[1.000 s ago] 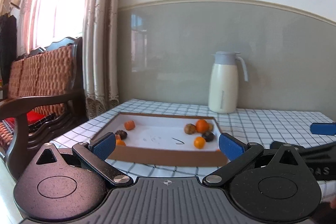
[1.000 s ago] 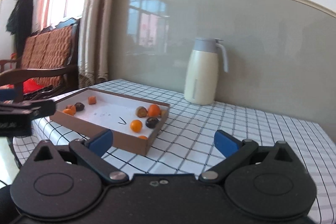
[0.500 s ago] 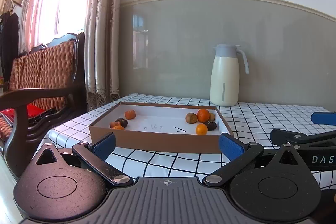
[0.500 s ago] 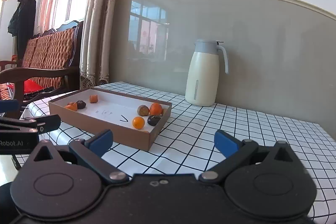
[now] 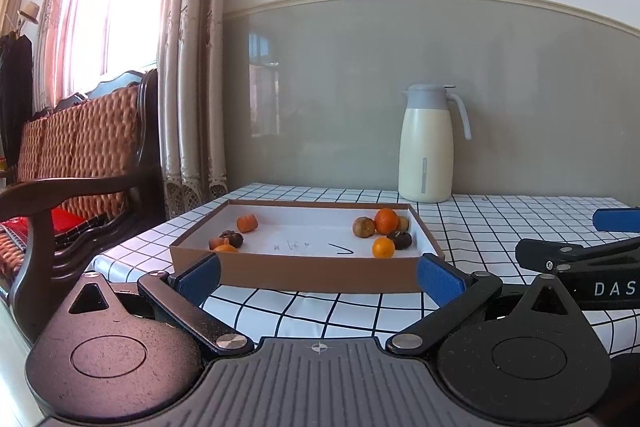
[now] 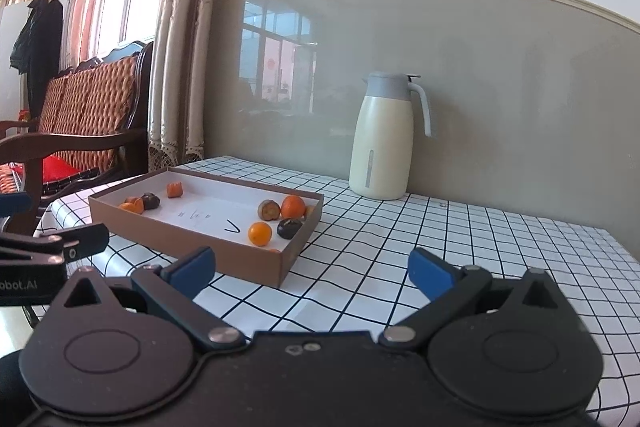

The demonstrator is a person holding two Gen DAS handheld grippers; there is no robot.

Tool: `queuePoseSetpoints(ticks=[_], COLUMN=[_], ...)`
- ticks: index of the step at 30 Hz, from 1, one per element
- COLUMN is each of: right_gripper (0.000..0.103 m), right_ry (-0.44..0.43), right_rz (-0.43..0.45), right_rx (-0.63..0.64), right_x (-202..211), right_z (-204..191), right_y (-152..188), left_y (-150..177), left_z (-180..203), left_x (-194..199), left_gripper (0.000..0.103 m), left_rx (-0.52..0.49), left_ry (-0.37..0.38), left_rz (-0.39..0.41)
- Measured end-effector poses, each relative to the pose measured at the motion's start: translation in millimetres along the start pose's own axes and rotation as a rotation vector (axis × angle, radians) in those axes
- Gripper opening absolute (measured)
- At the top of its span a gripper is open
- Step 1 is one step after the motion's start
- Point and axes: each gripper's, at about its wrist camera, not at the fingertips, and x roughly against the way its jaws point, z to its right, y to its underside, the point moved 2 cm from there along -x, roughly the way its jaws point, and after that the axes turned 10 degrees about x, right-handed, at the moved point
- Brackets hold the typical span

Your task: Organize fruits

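The left gripper (image 5: 319, 273) has its blue pads spread wide with nothing between them, held low just before the near wall of the brown box (image 5: 320, 273). The right gripper (image 6: 316, 267) is equally agape, over bare checked tablecloth (image 6: 460, 239) beside the box's right corner. Beyond the left fingertips, fruits cluster at both ends of the box: oranges (image 5: 386, 221) and dark ones on the right, a smaller group (image 5: 226, 241) on the left. Behind stands a cream jug (image 5: 426, 157) against the wall.
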Motion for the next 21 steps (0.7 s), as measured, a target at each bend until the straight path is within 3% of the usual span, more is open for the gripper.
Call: queuePoseSetpoints(ticks=[21], right_gripper=[0.097], right_ry=[0.003], right_rz=[0.005], right_rx=[-0.008], right_x=[1.0], right_z=[3.8], right_y=[-0.4], left_y=[0.8], left_z=[0.3], left_x=[-0.9], left_gripper=[0.103], left_rx=[-0.008], left_ry=[-0.002], left_rz=[-0.001])
